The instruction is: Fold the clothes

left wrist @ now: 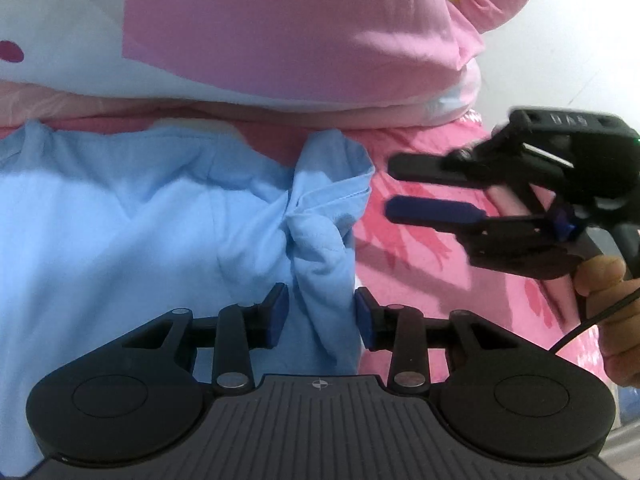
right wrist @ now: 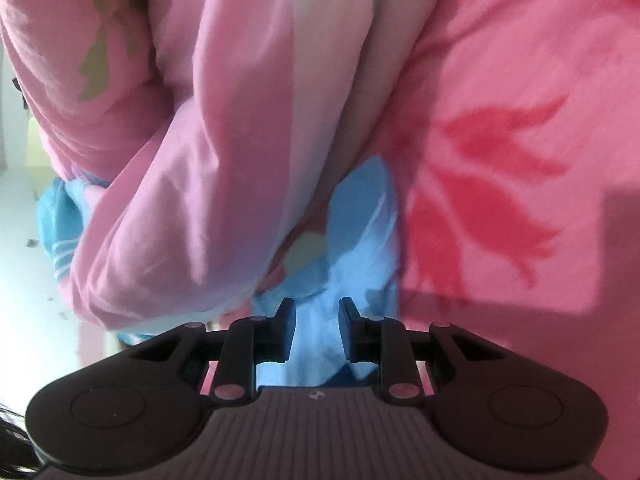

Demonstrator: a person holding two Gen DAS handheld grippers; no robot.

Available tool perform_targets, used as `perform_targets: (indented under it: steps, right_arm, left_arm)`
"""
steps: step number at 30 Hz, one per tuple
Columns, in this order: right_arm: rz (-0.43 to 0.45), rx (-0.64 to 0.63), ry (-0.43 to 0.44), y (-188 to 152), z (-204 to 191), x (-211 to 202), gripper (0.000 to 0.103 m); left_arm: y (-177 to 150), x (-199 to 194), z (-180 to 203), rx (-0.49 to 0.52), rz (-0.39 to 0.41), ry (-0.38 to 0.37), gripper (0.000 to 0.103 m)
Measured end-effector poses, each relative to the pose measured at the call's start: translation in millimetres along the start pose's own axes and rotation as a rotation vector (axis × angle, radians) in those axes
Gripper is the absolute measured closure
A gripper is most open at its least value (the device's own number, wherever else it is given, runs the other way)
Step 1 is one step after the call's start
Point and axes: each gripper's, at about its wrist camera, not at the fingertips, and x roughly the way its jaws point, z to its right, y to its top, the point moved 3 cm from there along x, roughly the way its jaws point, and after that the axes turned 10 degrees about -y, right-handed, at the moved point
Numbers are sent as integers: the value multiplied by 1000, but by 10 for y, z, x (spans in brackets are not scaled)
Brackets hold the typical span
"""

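1. Cataloguing the task item: a light blue garment (left wrist: 120, 220) is lying spread on the pink floral blanket (left wrist: 460, 280), its body running off to the left and a bunched sleeve (left wrist: 320, 216) twisting along its right edge.
2. I am holding the left gripper (left wrist: 320, 316) directly over that twisted sleeve; the jaws are standing moderately apart with the fabric ridge rising between the pads, and I cannot tell whether either pad is touching cloth.
3. I am holding the right gripper (left wrist: 390, 188) just beside the sleeve's outer edge, out over the blanket, jaws parted and gripping nothing, its fingers pointing leftward at the sleeve.
4. Noting the governing relation: the sleeve's long axis is running away from the left gripper toward the bedding, so I judge the left gripper nearer and better aligned for the pinch.
5. Seen from the right wrist, the right gripper (right wrist: 317, 330) is facing blue-printed fabric (right wrist: 352, 240) below a heaped pink quilt (right wrist: 208, 140); whether that blue is the garment, I cannot tell.
6. Containers: none are showing in either view.
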Motion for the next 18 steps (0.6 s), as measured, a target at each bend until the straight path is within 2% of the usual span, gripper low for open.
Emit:
perform_targets:
  steps: [3,9,11,14,18]
  right_arm:
    - [2,-91,-59,-50,-86,-22,78]
    - [21,-456,-218,-233,-517,200,78]
    - [16,-538,-274,-280,-601,299,78]
    - [13,-577,-315,-356,-540,327,78]
    - [10,-572,-319,-327,-481,307,78]
  left_arm:
    - [3,7,5,-2,2,-4,67]
    - [-1,37,-10,22,5,-9,67]
    - [-7,33,-4,31,5,-11,68]
    - [-19,20,6,45,5,-10,68]
    - [-49,-12,17,70,4,-5,68]
